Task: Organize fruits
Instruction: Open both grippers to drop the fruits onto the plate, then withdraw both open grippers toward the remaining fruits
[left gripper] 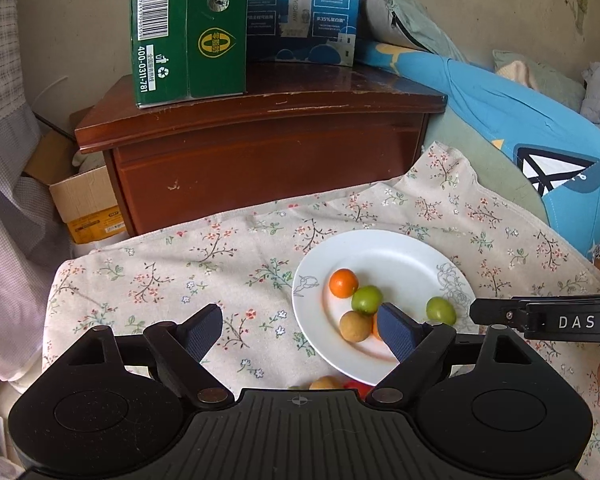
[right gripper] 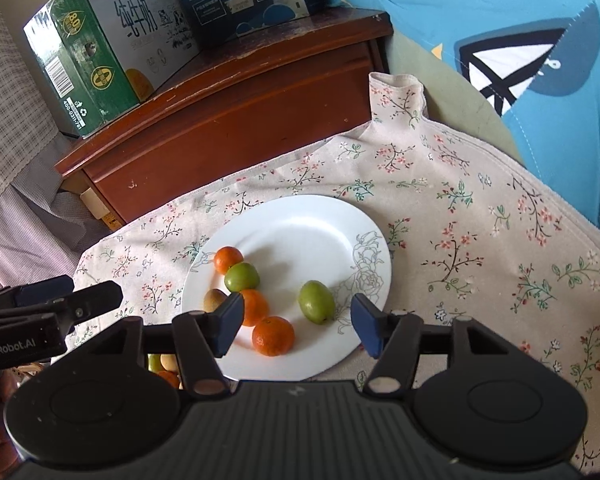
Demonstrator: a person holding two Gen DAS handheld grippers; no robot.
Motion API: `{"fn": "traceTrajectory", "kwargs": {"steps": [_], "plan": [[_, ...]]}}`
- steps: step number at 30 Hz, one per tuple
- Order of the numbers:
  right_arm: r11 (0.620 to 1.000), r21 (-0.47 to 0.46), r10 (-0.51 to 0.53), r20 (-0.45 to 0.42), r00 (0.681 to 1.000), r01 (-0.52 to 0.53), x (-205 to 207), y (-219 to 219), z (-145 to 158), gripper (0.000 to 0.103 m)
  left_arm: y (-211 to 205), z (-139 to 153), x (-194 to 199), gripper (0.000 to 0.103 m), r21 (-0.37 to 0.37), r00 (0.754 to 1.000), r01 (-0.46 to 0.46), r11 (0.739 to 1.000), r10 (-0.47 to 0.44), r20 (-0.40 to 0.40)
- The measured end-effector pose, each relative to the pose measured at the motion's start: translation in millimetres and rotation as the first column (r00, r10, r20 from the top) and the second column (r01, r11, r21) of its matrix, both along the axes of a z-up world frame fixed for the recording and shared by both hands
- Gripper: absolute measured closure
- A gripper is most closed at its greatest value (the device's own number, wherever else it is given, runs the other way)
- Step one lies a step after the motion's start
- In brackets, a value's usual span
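Observation:
A white plate [left gripper: 396, 256] [right gripper: 300, 224] lies on the floral cloth. On it are several small fruits: oranges [right gripper: 273, 335] [right gripper: 228, 259] [left gripper: 343, 283], green fruits [right gripper: 316, 301] [right gripper: 241, 277] [left gripper: 366, 299] [left gripper: 441, 310] and a brown one [right gripper: 214, 299] [left gripper: 355, 325]. My left gripper [left gripper: 300, 330] is open and empty, low over the plate's left edge. My right gripper [right gripper: 298, 322] is open and empty, its fingers either side of an orange and a green fruit at the plate's near edge. More fruit [left gripper: 326, 383] [right gripper: 164, 364] lies below the grippers, partly hidden.
A brown wooden cabinet [left gripper: 260, 148] [right gripper: 228, 112] stands behind the cloth with a green carton [left gripper: 188, 32] [right gripper: 100, 48] and a blue carton [left gripper: 304, 12] on top. A blue shark cushion [left gripper: 520, 136] [right gripper: 520, 40] lies at right. A cardboard box [left gripper: 88, 204] sits at left.

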State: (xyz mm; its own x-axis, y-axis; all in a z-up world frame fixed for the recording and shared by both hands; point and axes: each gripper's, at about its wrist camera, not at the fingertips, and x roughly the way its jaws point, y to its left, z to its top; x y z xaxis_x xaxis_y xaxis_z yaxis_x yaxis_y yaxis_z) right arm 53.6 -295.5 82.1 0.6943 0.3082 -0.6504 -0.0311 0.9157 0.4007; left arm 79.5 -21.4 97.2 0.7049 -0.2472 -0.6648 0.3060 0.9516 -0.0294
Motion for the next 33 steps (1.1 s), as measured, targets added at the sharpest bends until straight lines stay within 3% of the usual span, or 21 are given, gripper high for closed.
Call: {"fn": "traceTrajectory", "kwargs": {"steps": [16,33], "plan": [[0.997,0.034,0.072,-0.024,0.997,-0.071,-53,12,-5,0.043,28,-4,-56,0.016,0.026,0.999,-0.025,0.999,0.026,-0.035],[0.989,-0.025,0.148,-0.048,0.988,-0.149,-71,23,-20,0.043,49,-21,-69,0.017,0.034,0.996,-0.054,0.998,0.057,-0.068]]}}
